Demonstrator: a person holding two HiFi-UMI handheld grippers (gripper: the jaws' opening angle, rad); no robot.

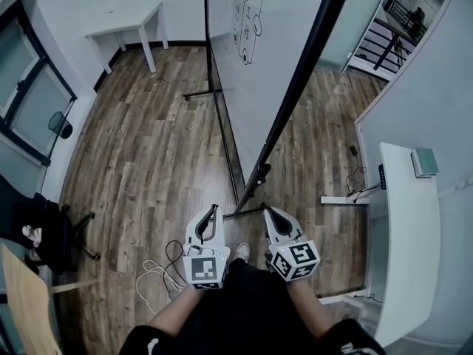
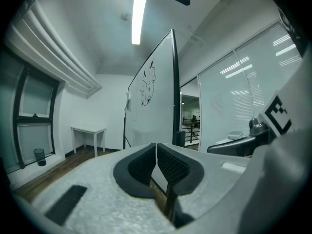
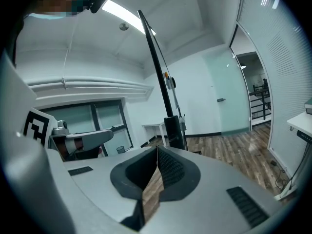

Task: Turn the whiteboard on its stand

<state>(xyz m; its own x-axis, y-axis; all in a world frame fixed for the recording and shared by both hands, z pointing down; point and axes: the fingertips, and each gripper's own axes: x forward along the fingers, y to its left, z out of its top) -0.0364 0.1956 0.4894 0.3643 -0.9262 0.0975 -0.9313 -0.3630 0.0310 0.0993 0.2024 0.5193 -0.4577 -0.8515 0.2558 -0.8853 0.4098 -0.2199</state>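
Whiteboard (image 1: 273, 58) on a black stand (image 1: 251, 192) fills the head view from 12 o'clock down to the centre. It is tilted, so its dark edge runs as a slanted line from about 1 o'clock to the stand's foot near the middle. A line drawing (image 1: 247, 21) sits on its white face near 12 o'clock. Wooden floor (image 1: 148, 139) spreads out around it. A long white desk (image 1: 406, 257) stands at 3 to 5 o'clock, well apart from the board. A small white table (image 1: 126, 28) stands against the wall at 11 o'clock, and a black chair (image 1: 44, 235) sits at 8 o'clock.

The left tongs (image 1: 215, 208) and the right tongs (image 1: 267, 210) are held side by side at 6 o'clock. Both point toward the stand's foot, near it and apart from it. In the left gripper view the jaws are pressed together with nothing between them, and the board rises ahead at 12 o'clock. In the right gripper view the jaws likewise meet at their tips, empty, with the board's edge and post straight ahead.

A dark bin (image 1: 60, 124) stands at 9 o'clock by the window. A pale cable (image 1: 157, 276) lies looped on the floor at 7 o'clock, beside the left tongs. A small grey box (image 1: 424, 161) rests on the desk's far end at 3 o'clock.
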